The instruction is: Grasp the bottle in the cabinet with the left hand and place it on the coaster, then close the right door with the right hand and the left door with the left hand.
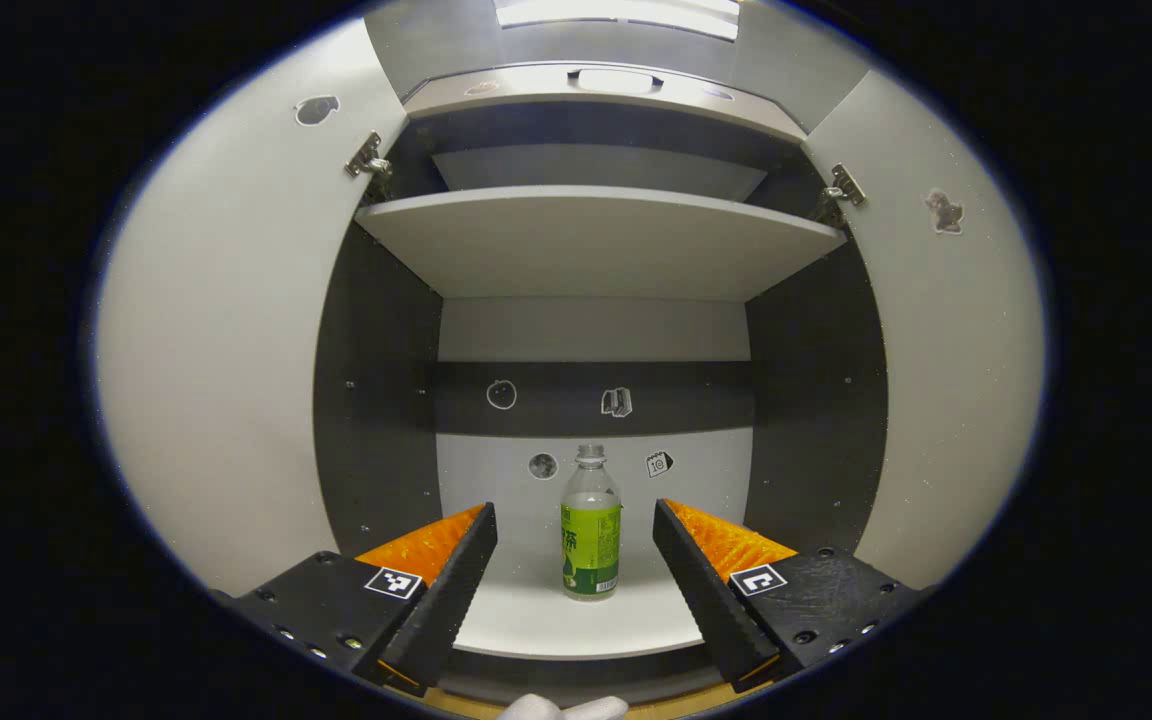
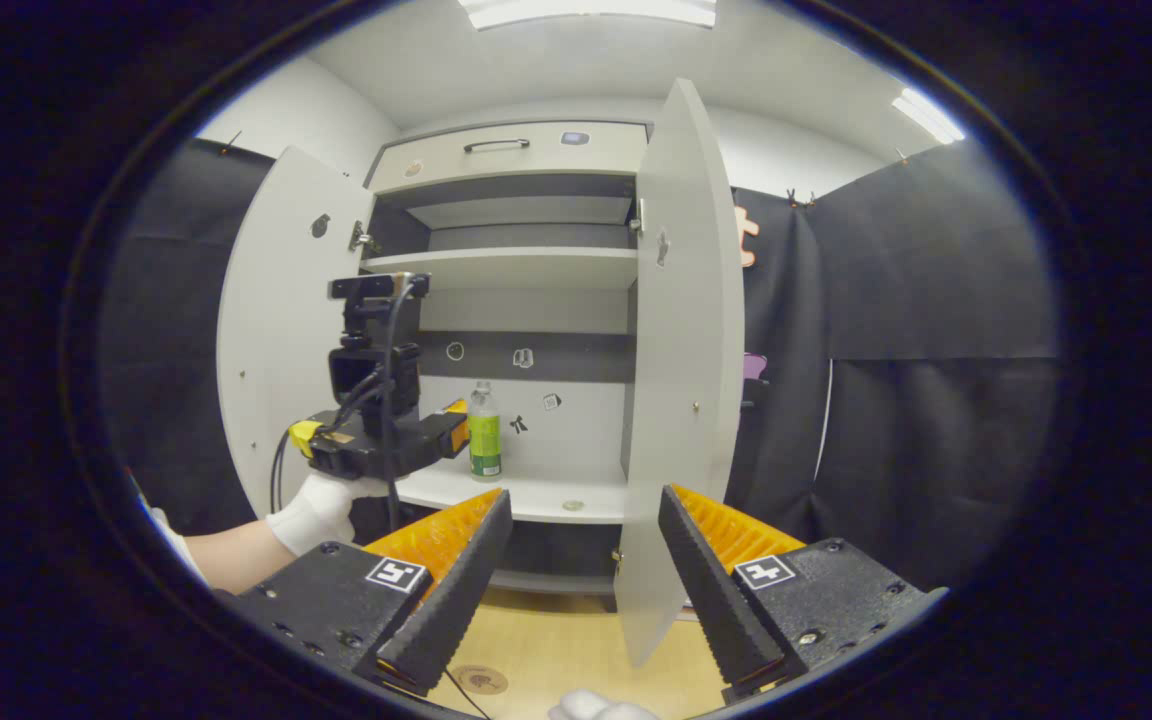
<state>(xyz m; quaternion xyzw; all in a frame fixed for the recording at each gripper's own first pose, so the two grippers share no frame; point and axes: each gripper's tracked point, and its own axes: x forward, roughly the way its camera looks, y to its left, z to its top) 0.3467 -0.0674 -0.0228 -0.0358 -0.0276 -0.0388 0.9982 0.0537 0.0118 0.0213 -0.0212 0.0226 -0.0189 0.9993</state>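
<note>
While both doors stand open, we hold the left gripper (image 1: 574, 520) wide, empty, before the bottle (image 1: 591, 525).

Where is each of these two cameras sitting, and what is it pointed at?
Left gripper view: rides on the left gripper, facing straight into the open cabinet at the bottle; its open fingers show below.
Right gripper view: rides on the right gripper, farther back, facing the cabinet's right door; it also shows the left gripper and a gloved hand.
Shared: bottle, cabinet, both doors.
</note>
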